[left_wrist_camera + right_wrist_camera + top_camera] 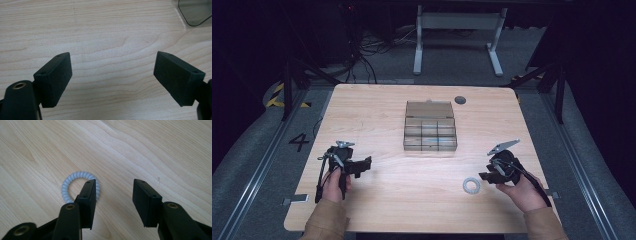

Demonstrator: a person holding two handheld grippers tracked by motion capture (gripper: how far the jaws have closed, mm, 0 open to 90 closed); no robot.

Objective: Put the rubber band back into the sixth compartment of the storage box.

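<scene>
Right gripper (113, 202) half open, empty; spiral hair tie (72, 182) at 10 o'clock, shift there. Left gripper (112, 80) wide open, empty.

A light wooden table (382, 200) with rounded corners stands on a grey floor (252, 145). A clear plastic compartment box (430, 131), its lid raised, sits near the table's centre. A white coiled ring (471, 186) lies flat toward the near right side. A small dark round disc (460, 100) rests by the far edge.
</scene>
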